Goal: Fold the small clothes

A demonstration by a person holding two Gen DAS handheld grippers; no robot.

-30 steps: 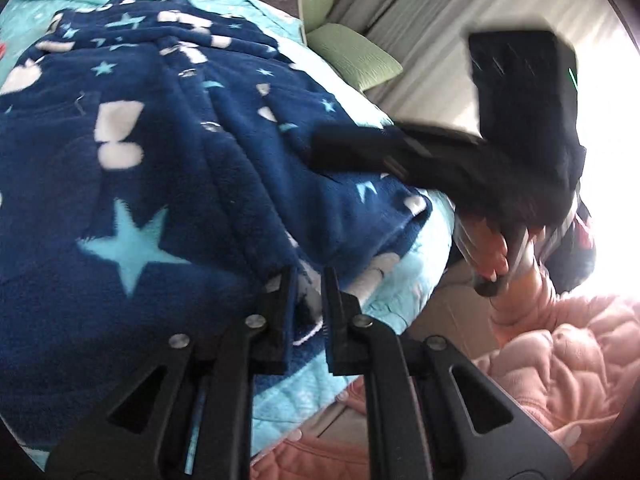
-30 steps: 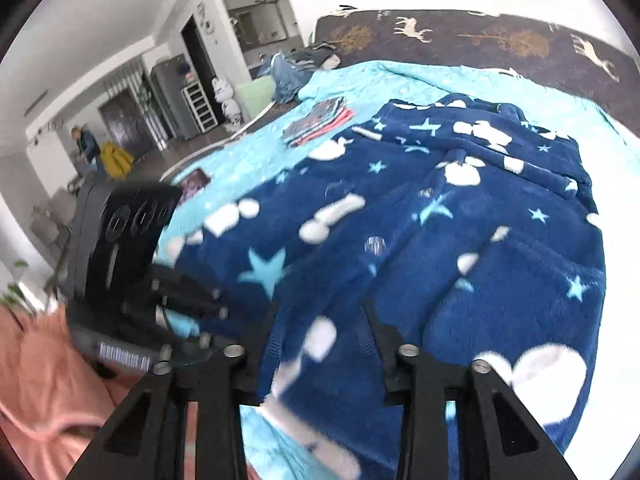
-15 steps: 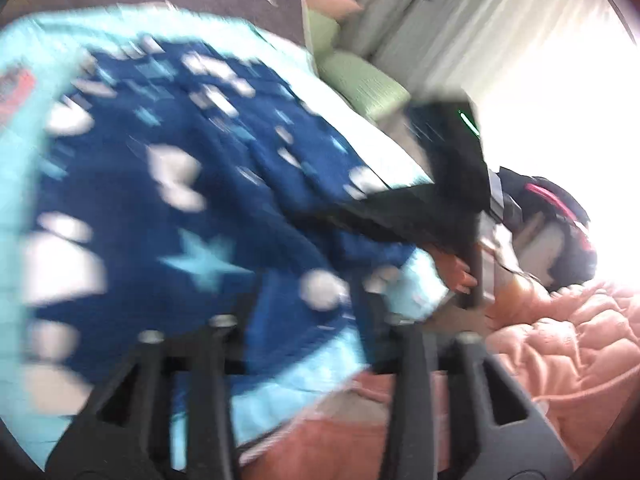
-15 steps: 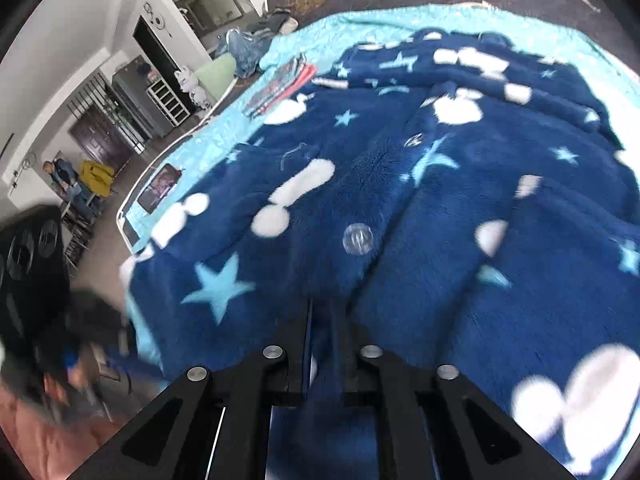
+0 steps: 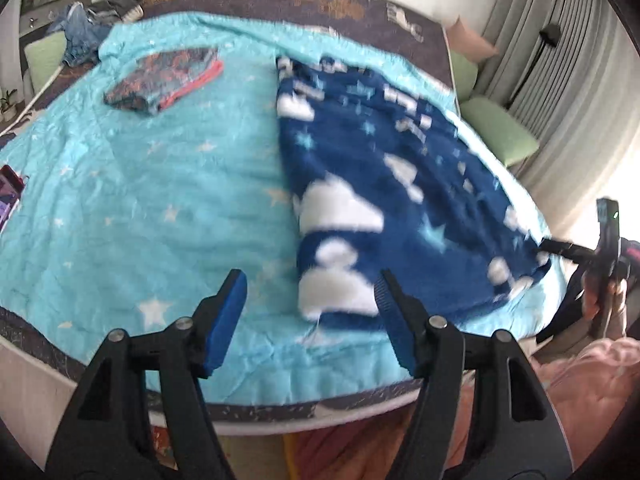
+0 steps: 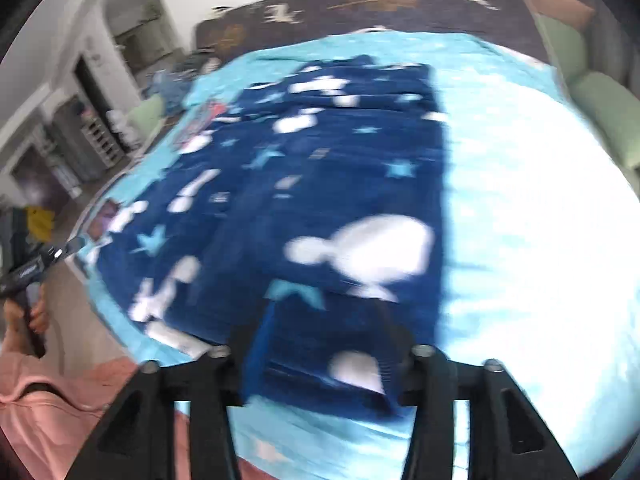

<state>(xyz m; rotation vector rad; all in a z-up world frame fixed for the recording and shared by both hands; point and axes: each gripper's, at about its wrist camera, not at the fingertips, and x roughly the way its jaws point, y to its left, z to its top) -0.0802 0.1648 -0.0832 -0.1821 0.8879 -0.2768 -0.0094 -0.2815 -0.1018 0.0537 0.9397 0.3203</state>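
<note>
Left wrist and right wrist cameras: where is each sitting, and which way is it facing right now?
Left wrist: at the bed's foot edge, facing the headboard; its open left gripper shows, navy garment ahead-right.
Right wrist: foot edge too, over the garment's hem; open right gripper shows.
Shared: garment, turquoise bedspread.

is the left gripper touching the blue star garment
Apart. In the left wrist view the left gripper is open, and the blue star garment lies on the quilt beyond its fingers, with quilt visible between them.
</note>
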